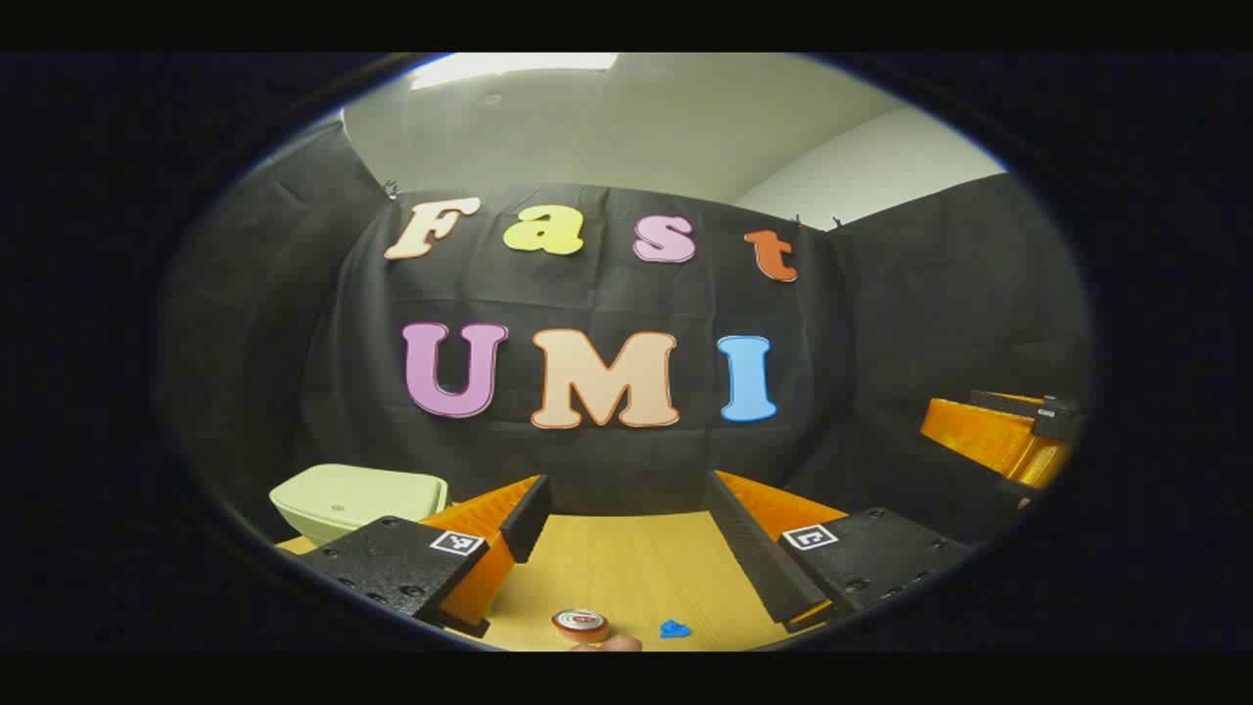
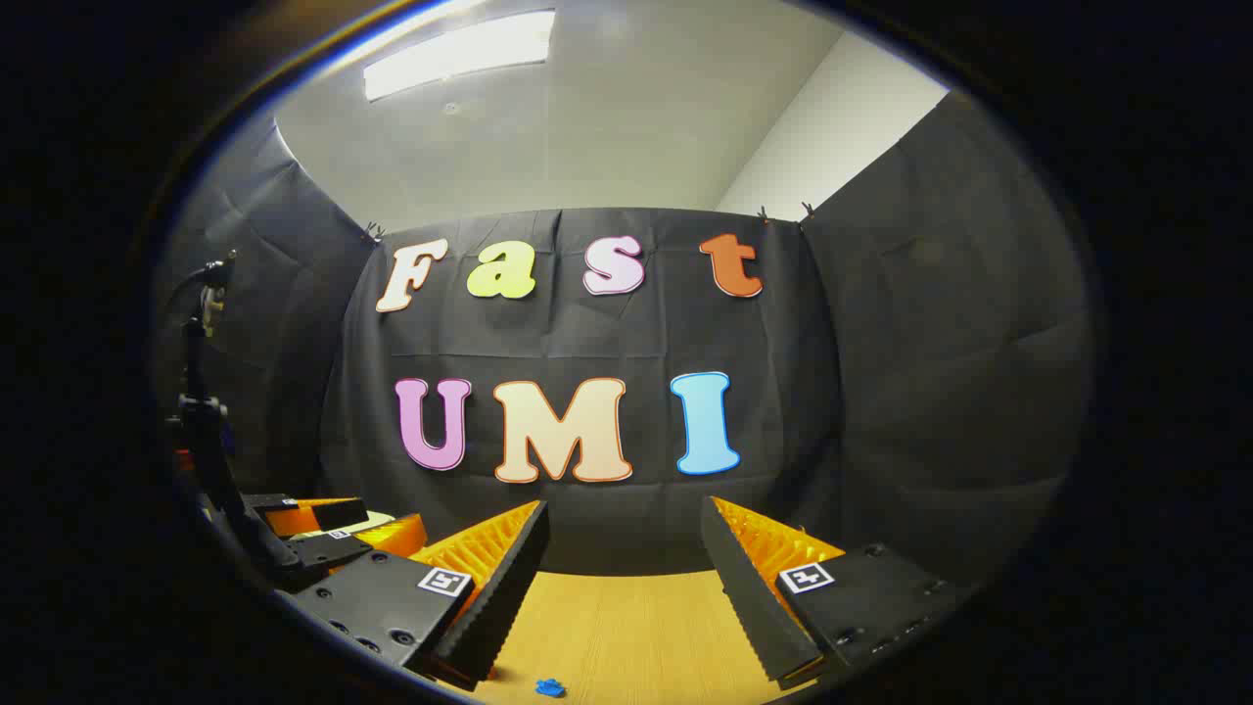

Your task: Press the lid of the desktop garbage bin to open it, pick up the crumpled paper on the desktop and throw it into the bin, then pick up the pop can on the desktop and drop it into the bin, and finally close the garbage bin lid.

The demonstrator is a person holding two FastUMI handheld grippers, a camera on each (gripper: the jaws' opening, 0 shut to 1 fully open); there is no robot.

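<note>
Now, in the left gripper view, the garbage bin (image 1: pixel 357 497) sits at the far left on the wooden desktop (image 1: pixel 626 568), its pale green lid down and flat, partly hidden behind the left gripper's own left finger. The left gripper (image 1: pixel 626 519) hovers over the desk with its fingers spread wide and nothing between them. Near the bottom edge, between the fingers, the top of the pop can (image 1: pixel 580 624) shows, with a small blue object (image 1: pixel 674 629) lying on the desk just to its right; whether that is the paper I cannot tell. At the far right, part of the other gripper shows against the cloth wall.

In the right gripper view, the left gripper (image 2: pixel 323 529) shows at the lower left. The right gripper (image 2: pixel 626 548) also holds its fingers spread apart and empty above the desktop (image 2: pixel 626 627), and a small blue object (image 2: pixel 549 688) lies at the bottom edge
</note>
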